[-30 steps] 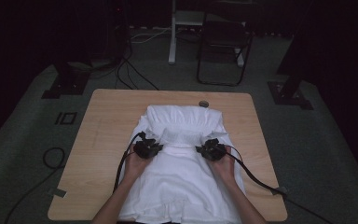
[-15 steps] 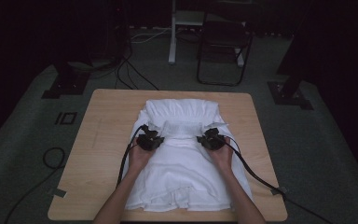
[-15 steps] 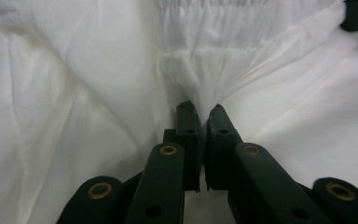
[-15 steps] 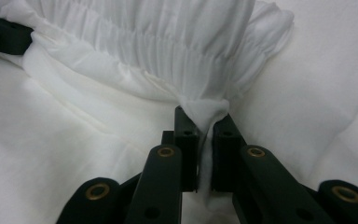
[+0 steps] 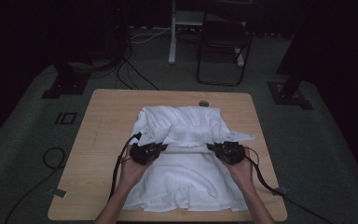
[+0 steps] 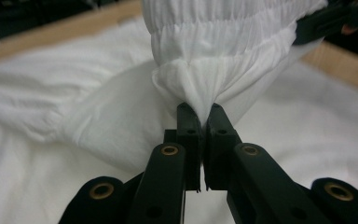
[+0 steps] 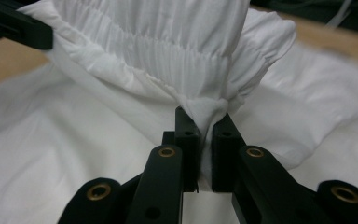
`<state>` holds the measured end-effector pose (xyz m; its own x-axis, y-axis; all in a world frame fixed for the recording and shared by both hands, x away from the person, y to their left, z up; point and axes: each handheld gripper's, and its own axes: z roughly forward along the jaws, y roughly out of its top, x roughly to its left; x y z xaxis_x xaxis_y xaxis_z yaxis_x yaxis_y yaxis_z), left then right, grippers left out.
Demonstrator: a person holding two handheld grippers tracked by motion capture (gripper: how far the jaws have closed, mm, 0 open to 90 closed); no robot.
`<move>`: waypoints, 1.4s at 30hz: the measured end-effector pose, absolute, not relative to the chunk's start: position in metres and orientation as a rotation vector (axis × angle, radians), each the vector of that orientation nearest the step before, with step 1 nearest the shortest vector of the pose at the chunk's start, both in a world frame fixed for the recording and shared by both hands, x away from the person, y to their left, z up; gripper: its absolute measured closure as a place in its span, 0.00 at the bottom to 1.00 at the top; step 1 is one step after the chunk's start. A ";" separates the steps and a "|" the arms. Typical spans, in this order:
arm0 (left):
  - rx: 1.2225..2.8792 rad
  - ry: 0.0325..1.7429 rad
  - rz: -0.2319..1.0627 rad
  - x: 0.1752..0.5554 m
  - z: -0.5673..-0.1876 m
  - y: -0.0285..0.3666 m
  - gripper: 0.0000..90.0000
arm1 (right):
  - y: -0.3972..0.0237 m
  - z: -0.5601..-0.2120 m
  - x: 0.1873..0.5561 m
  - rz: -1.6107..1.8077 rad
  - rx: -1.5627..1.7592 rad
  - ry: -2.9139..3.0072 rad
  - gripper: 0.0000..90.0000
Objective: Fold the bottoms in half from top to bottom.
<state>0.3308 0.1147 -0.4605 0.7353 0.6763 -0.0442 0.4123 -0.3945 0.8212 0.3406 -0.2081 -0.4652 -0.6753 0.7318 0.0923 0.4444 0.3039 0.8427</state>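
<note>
Folding step: left gripper and right gripper are pinching the white garment's gathered band in their fingers, carrying it over the counter; next, laying it down evenly

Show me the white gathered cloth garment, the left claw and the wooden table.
White gathered cloth garment point(image 5: 186, 175): high view, flat lower part.
Left claw point(image 6: 199, 116): left gripper view, between fingertips.
Wooden table point(image 5: 107, 116): high view, bare top.

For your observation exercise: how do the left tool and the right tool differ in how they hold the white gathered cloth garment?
The left tool pinches the white gathered cloth garment at its left edge, the right tool at its right edge. They point inward, toward each other. Both are shut on cloth, lifting the same gathered band.
</note>
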 end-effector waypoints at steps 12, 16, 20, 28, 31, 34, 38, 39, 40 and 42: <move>2.189 0.931 0.233 0.326 -0.533 0.114 0.85 | -0.200 -0.534 0.330 1.169 1.152 2.452 0.83; 2.174 0.915 0.210 0.323 -0.516 0.119 0.70 | -0.207 -0.519 0.326 1.219 1.125 2.456 0.58; 2.075 0.897 0.224 0.324 -0.492 0.133 0.67 | -0.224 -0.497 0.321 1.341 1.097 2.384 0.54; 2.045 1.007 0.276 0.362 -0.491 0.131 1.00 | -0.232 -0.501 0.357 1.270 1.309 2.283 1.00; 2.102 1.015 0.270 0.372 -0.506 0.117 1.00 | -0.224 -0.515 0.372 1.201 1.341 2.315 1.00; 2.139 1.038 0.251 0.379 -0.522 0.109 1.00 | -0.214 -0.533 0.386 1.127 1.384 2.360 1.00; 2.154 1.022 0.232 0.374 -0.529 0.107 1.00 | -0.212 -0.538 0.386 1.187 1.352 2.398 0.98; 2.149 1.017 0.225 0.371 -0.529 0.107 1.00 | -0.213 -0.537 0.384 1.212 1.334 2.409 0.96; 2.143 1.002 0.216 0.365 -0.526 0.109 0.99 | -0.213 -0.535 0.381 1.219 1.315 2.416 0.96; 2.133 0.974 0.198 0.356 -0.524 0.110 0.98 | -0.217 -0.529 0.371 1.281 1.247 2.422 0.92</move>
<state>0.3557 0.1102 -0.5237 0.6959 0.6992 -0.1639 0.5800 -0.4126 0.7024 0.3713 -0.2172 -0.5288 -0.6497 0.7193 0.2460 0.6081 0.2975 0.7360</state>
